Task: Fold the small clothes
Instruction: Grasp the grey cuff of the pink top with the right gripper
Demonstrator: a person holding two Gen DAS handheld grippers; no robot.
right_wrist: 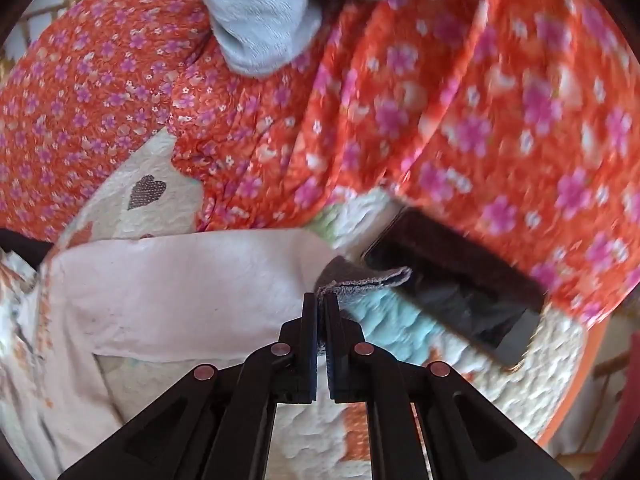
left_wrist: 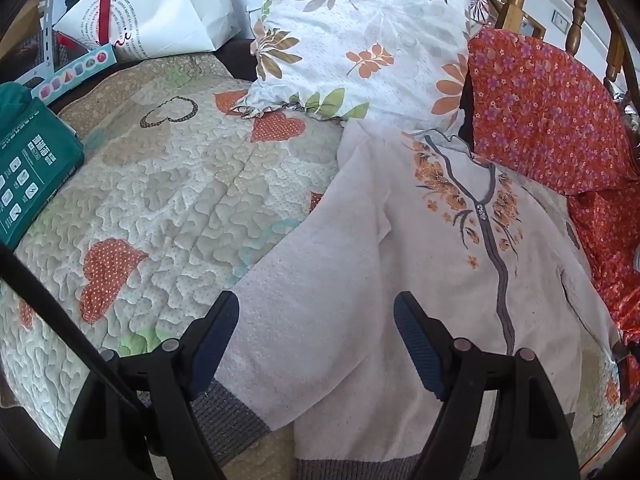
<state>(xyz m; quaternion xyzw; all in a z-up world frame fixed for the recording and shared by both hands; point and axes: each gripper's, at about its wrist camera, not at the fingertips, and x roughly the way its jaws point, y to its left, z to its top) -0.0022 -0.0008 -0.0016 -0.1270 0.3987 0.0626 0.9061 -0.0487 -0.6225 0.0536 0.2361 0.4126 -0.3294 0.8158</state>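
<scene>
Cardigan [left_wrist: 400,240] lies spread front-up on the quilt [left_wrist: 168,200] in the left wrist view, its zip line running away from the camera toward the collar near the pillow [left_wrist: 360,40]. One sleeve [left_wrist: 296,280] is folded slantwise across the body, its grey cuff just under the left gripper [left_wrist: 316,320], whose jaws stand wide apart, holding nothing, above that sleeve. An orange floral cloth [left_wrist: 552,112] borders the far right edge.

From the right wrist view, the right gripper [right_wrist: 321,300] is closed tight on the other grey cuff [right_wrist: 360,276], lifted slightly off the quilt, with the sleeve trailing left toward the body. A phone [right_wrist: 460,300] lies just right of the cuff. Judging by this, the right arm would carry its sleeve leftward across the body.
</scene>
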